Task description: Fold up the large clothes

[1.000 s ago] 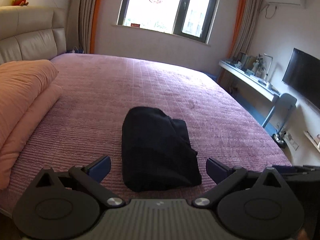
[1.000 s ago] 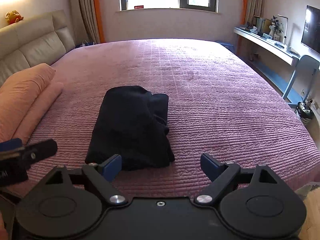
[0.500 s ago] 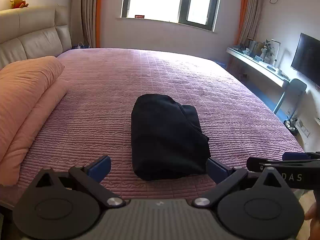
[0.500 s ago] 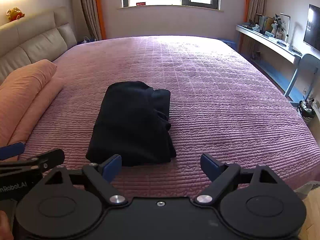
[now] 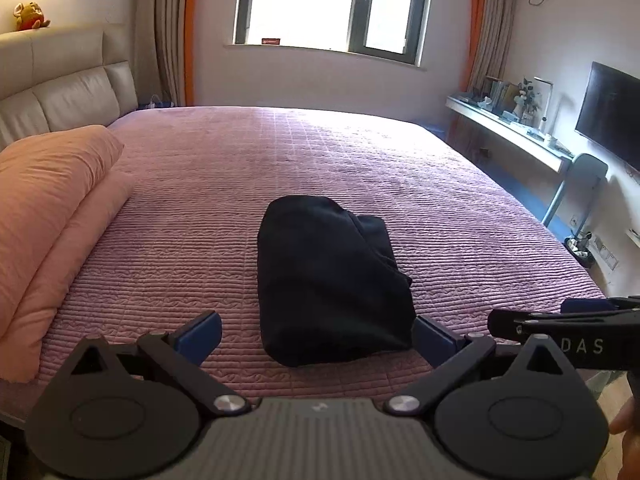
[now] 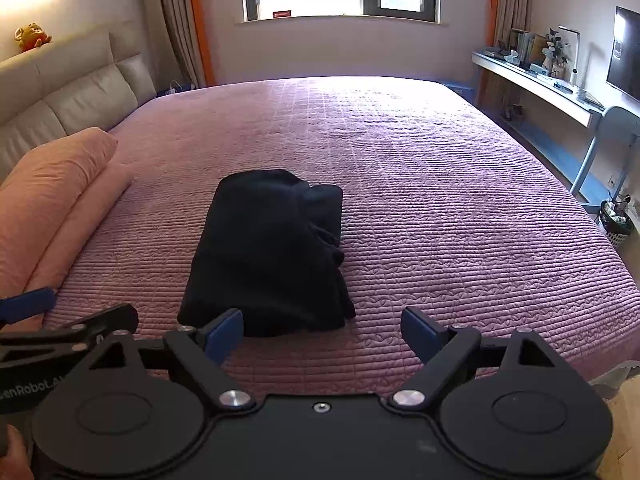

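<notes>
Bed: purple quilted bedspread (image 5: 360, 168), lit from the window (image 5: 328, 4) behind.
Room: beige headboard (image 5: 60, 92) left; orange pillows (image 5: 48, 184) along the left edge; wall shelf (image 5: 508, 132) and TV (image 5: 612, 112) right.
Garment: black folded garment (image 5: 328, 276) lies on the bed's near half, nothing touching it.
Left tool (image 5: 316, 336): jaws wide apart, empty, near the garment's front edge.
Right tool (image 6: 322, 332): jaws wide apart, empty, beside the left one.

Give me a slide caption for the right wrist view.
Open right gripper hovers before a folded black garment on a purple bed.
</notes>
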`<action>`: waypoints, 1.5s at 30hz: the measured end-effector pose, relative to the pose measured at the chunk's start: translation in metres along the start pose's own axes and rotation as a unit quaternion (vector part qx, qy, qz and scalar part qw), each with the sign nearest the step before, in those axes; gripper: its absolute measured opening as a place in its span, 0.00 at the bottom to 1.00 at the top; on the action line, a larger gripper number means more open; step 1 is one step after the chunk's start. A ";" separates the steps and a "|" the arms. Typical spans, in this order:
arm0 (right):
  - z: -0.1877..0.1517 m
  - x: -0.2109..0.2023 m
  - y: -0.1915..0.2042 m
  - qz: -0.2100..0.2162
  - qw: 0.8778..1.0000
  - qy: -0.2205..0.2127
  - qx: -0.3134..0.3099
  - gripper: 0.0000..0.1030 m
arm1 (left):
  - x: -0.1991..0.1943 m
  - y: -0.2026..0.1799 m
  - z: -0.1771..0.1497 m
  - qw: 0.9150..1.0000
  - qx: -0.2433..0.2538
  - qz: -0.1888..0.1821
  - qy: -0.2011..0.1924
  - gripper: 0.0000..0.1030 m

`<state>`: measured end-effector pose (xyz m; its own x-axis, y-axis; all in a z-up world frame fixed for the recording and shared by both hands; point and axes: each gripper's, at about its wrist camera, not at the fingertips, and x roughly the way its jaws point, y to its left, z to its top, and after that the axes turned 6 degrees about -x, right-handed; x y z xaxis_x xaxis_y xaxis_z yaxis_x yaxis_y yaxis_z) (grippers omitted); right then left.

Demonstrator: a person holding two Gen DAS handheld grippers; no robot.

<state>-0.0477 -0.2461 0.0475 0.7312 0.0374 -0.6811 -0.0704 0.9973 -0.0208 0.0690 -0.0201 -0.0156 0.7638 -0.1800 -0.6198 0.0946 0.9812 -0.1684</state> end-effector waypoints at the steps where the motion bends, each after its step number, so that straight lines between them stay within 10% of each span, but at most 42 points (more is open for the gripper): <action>1: 0.000 0.000 -0.001 0.000 1.000 -0.001 0.003 0.99 | 0.000 0.000 0.000 1.000 0.000 0.000 0.000 1.00; 45: -0.002 -0.005 0.001 0.015 1.000 -0.002 0.009 0.99 | 0.009 0.004 -0.008 1.000 -0.003 0.005 0.021 0.99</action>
<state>-0.0523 -0.2456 0.0493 0.7322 0.0676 -0.6778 -0.0800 0.9967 0.0130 0.0713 -0.0185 -0.0277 0.7366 -0.1725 -0.6540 0.0824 0.9826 -0.1664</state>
